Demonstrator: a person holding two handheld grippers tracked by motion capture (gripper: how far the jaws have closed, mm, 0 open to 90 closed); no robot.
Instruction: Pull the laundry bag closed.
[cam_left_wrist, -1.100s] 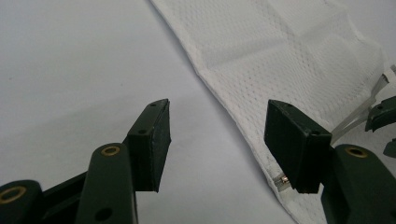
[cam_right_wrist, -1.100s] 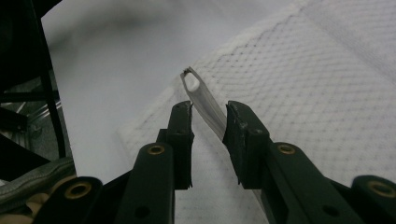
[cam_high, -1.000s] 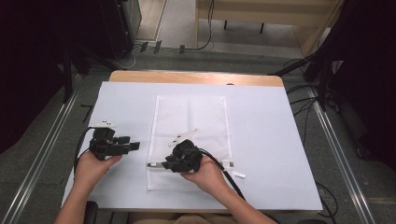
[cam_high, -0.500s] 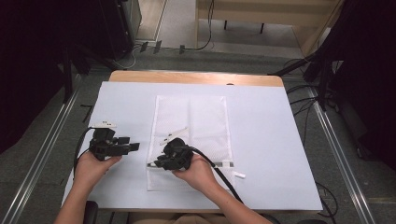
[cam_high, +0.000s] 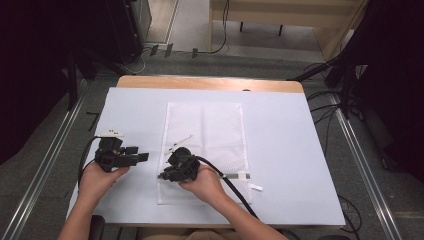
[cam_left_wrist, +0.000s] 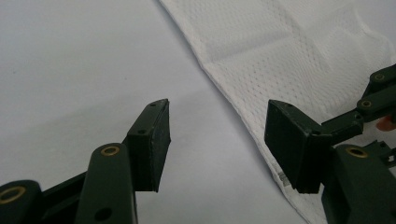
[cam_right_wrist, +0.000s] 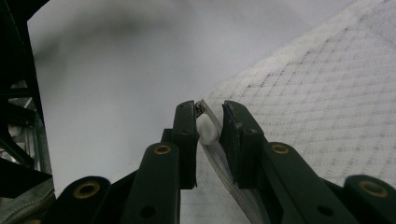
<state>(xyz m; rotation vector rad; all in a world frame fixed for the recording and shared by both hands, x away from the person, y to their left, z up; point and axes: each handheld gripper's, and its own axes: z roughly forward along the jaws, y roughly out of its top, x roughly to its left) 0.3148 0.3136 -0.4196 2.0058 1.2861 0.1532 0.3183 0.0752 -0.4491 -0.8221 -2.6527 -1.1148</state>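
Note:
A white mesh bag (cam_high: 205, 125) lies flat on the white table sheet (cam_high: 280, 150), with its zipper (cam_high: 235, 176) running across near its close end. My right gripper (cam_high: 163, 176) is at the bag's left edge, shut on the white zipper pull (cam_right_wrist: 207, 130), which sits between its pads (cam_right_wrist: 187, 140) in the right gripper view (cam_right_wrist: 208, 123). The left gripper (cam_high: 142, 156) stands open just left of the bag, over bare sheet. In the left gripper view (cam_left_wrist: 217, 126) the bag's edge (cam_left_wrist: 252, 116) passes between the spread jaws, and the right gripper (cam_left_wrist: 378, 93) shows at the right.
A thin white cord (cam_high: 179, 141) lies on the bag beyond my right gripper. A small white tab (cam_high: 256, 187) rests off the zipper's right end. The wooden table edge (cam_high: 210, 82) is at the far side, and metal rails (cam_high: 50, 150) flank the table.
My right gripper has slid left along the zipper line to the bag's left edge, with the pull in its jaws. The left gripper has stayed put.

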